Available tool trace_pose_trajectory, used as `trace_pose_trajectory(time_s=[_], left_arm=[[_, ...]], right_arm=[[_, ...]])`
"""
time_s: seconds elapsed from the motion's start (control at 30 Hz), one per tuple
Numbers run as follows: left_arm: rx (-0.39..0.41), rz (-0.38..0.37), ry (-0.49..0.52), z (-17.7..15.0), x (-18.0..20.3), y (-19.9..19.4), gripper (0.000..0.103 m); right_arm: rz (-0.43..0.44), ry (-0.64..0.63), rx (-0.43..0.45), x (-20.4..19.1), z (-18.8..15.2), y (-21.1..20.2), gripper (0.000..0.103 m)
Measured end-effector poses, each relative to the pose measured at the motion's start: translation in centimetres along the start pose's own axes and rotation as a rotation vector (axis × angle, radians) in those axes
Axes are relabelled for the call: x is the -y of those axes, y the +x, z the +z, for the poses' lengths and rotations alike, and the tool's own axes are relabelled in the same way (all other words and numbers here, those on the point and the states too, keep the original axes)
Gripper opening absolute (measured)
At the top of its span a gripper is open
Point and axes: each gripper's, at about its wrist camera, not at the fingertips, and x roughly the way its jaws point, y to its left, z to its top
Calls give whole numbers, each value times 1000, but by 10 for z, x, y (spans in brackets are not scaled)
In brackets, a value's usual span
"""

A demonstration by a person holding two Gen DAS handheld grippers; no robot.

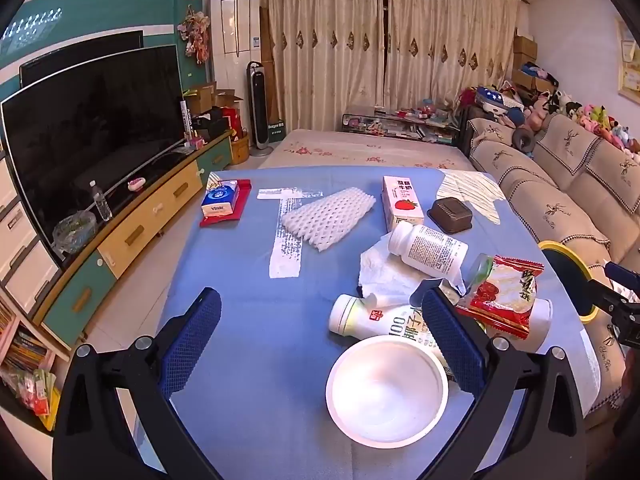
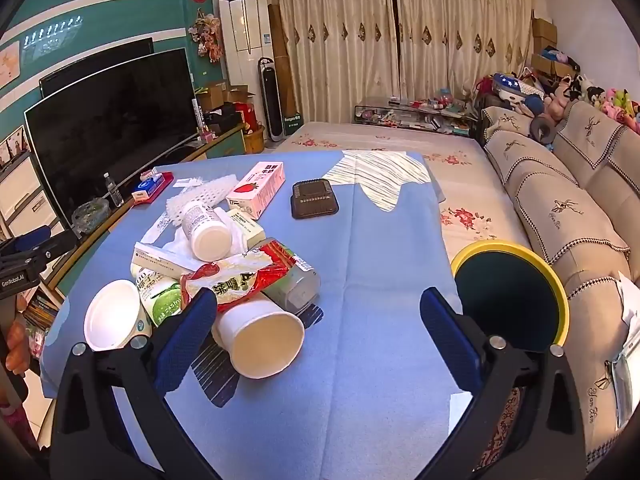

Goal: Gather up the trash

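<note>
From the left wrist view, a living room with drawn cream curtains, a dark television on a low cabinet at the left and a beige sofa at the right surrounds a table covered in blue cloth. The left tongs hang above the near part of the table with the jaws spread wide and nothing between them. Just ahead lies the trash: a white bowl nearest, a green-and-white bottle on its side behind it, a red snack wrapper lying across the bottle's far end, a white pill bottle resting on crumpled tissue, a pink strawberry milk carton, a brown plastic tray and a white foam net. A tissue pack sits at the far left corner. A yellow-rimmed bin stands off the table's right edge.

From the right wrist view, the same blue table fills the foreground, with the sofa to the right. The right tongs are also fully spread and hold nothing. The left finger overlaps a paper cup lying on its side with its mouth toward the camera. The wrapper lies across the heap behind the cup, with the bowl at the left and the pill bottle further back. The bin stands beside the table's right edge, its dark opening facing up.
</note>
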Motion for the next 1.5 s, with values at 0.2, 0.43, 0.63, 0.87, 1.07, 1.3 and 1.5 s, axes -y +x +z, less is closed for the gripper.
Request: trace_pose_trajectory(time_s=[0.2, 0.43, 0.63, 0.87, 1.07, 1.3, 1.5], left_arm=[[-2, 4, 5, 0, -1, 3, 99], [-11, 5, -1, -3, -1, 18, 99], [-17, 9, 8, 3, -2, 22, 99], [-11, 11, 7, 5, -3, 24, 99], [-15, 12, 10, 5, -2, 25, 99], [-17, 10, 12, 6, -2, 26, 99], [-18, 10, 11, 6, -2, 26, 99]], right_arm=[[-2, 0, -6, 0, 0, 2, 97], [-30, 14, -4, 8, 4, 10, 97], [-48, 28, -15, 7, 4, 19, 97], [-63, 42, -25, 10, 5, 28, 97], [-67, 52, -31, 11, 4, 31, 97], [-68, 58, -34, 13, 4, 33, 97], [-68, 57, -34, 13, 5, 33, 97]])
